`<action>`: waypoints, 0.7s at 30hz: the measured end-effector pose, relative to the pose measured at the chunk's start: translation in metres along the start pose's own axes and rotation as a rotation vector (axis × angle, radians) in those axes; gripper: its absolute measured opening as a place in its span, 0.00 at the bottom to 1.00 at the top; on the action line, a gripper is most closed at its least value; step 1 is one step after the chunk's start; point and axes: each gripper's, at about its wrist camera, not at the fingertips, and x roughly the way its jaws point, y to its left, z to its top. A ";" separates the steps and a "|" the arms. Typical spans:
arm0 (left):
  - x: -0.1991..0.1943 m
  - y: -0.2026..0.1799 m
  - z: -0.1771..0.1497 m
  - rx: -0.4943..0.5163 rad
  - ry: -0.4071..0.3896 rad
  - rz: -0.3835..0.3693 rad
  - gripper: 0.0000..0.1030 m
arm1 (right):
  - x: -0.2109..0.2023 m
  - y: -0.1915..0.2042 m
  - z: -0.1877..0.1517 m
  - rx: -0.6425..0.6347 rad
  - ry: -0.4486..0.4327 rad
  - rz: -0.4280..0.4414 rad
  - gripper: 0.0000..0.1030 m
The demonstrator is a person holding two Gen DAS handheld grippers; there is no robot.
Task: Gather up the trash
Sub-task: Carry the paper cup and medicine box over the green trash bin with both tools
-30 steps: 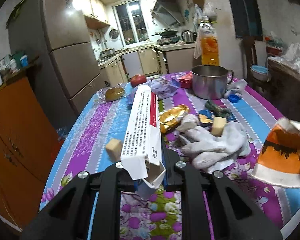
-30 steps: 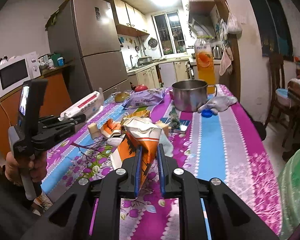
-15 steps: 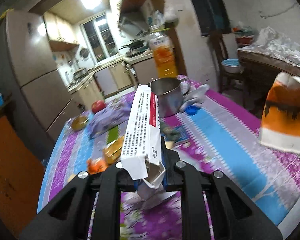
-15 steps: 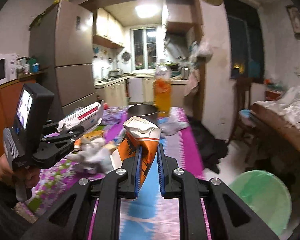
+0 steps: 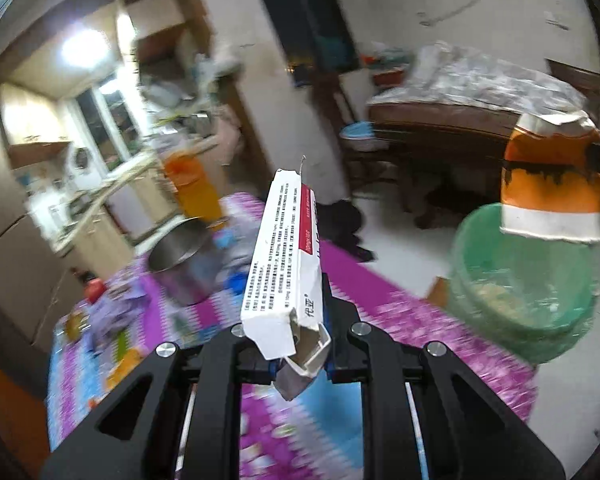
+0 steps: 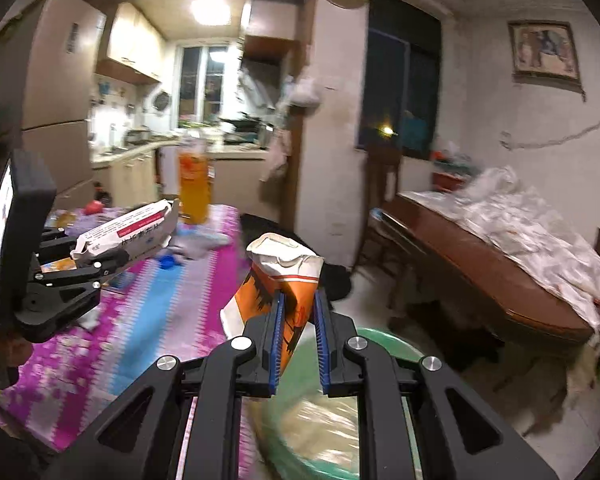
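Two grippers carry trash: the left gripper (image 5: 300,344) is clamped on a white carton (image 5: 286,256), the right gripper (image 6: 296,320) on a crumpled orange cup (image 6: 278,280). At four o'clock of the carton, a green-lined bin (image 5: 516,280) holds pale scraps.

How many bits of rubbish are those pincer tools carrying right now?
2. A long white box is clamped in the left gripper above the table. A crumpled orange and white cup is clamped in the right gripper, above the green bin.
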 end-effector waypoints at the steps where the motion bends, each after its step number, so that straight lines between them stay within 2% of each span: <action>1: 0.004 -0.007 0.004 0.015 0.004 -0.032 0.14 | 0.000 -0.013 -0.001 0.004 0.017 -0.026 0.15; 3: 0.013 -0.023 0.011 0.051 0.016 -0.104 0.14 | 0.001 -0.029 -0.005 0.007 0.045 -0.060 0.15; 7: 0.029 -0.057 0.022 0.120 0.060 -0.318 0.14 | 0.011 -0.067 -0.011 0.016 0.132 -0.120 0.15; 11: 0.045 -0.083 0.036 0.194 0.092 -0.461 0.14 | 0.028 -0.095 -0.013 0.001 0.271 -0.159 0.15; 14: 0.058 -0.098 0.044 0.215 0.152 -0.567 0.14 | 0.047 -0.115 -0.009 0.025 0.377 -0.159 0.15; 16: 0.067 -0.109 0.047 0.245 0.196 -0.612 0.14 | 0.056 -0.124 -0.012 0.032 0.447 -0.161 0.15; 21: 0.081 -0.142 0.055 0.340 0.265 -0.641 0.14 | 0.087 -0.136 -0.014 0.037 0.601 -0.166 0.15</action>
